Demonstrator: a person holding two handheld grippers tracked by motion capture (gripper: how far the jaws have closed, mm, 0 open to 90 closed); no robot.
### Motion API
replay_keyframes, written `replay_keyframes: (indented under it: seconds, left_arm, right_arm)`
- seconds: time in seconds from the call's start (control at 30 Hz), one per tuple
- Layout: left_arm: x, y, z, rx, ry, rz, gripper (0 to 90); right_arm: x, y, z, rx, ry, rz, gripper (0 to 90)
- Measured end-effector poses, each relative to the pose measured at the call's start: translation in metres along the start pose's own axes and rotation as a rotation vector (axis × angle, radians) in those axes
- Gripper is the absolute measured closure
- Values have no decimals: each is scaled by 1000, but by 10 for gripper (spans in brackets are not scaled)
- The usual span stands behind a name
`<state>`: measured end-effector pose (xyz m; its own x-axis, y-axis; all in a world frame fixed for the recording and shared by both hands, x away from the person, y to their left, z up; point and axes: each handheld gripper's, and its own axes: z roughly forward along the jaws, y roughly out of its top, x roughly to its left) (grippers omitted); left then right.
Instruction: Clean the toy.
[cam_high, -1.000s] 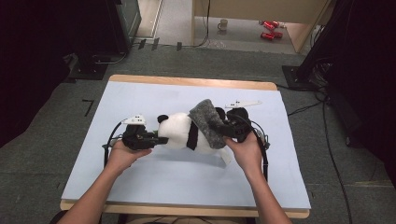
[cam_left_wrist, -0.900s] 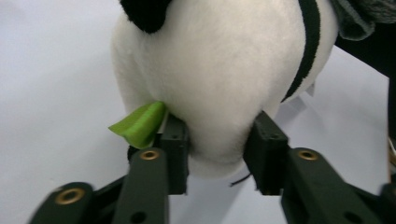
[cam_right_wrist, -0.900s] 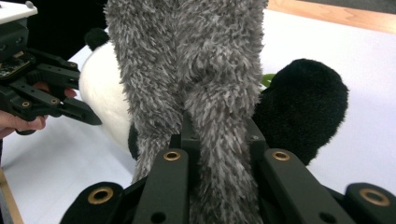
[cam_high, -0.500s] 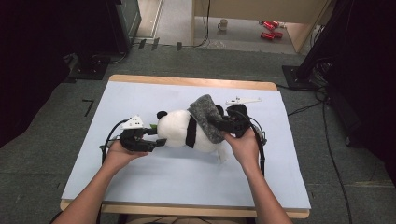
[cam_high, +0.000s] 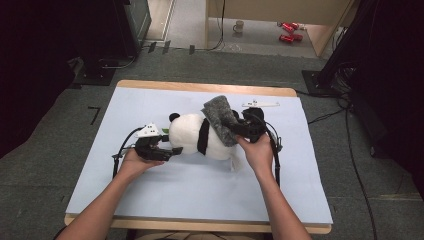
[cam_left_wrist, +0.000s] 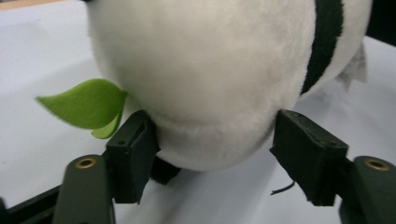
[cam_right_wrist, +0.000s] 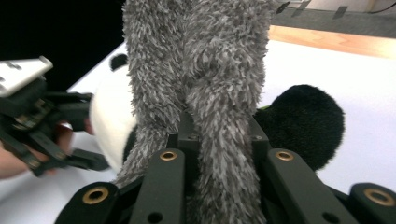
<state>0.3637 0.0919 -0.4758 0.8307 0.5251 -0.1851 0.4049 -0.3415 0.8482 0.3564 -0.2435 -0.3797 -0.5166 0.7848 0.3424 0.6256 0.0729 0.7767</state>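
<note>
The plush panda (cam_high: 202, 137) lies on its side mid-table; the left gripper (cam_left_wrist: 210, 158), a moment ago beside its head, now spreads its jaws around it, steadying the toy while the right gripper (cam_right_wrist: 219, 154) pinches the grey fuzzy garment (cam_high: 221, 120) over its body

High view above table (cam_high: 150, 107); gripper views close, all sharing panda (cam_high: 192, 132)

Panda (cam_left_wrist: 210, 79) head beyond picture's top edge
</note>
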Motion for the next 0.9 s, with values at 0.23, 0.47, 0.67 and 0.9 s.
replay_keyframes:
  seconds: [0.23, 0.47, 0.67, 0.9]
  left_arm:
    - [3, -2, 4, -28, -1, -9, 345]
    - [5, -3, 7, -59, 3, -22, 371]
    - [8, -3, 8, -63, -20, -74, 397]
    - [5, 3, 2, -22, -22, -92, 601]
  right_arm:
    - [3, 1, 0, -7, -12, -11, 767]
    - [2, 1, -3, -6, -24, -17, 767]
    - [1, 1, -3, -8, -24, -10, 767]
    - [8, 9, -16, -13, -25, 16, 788]
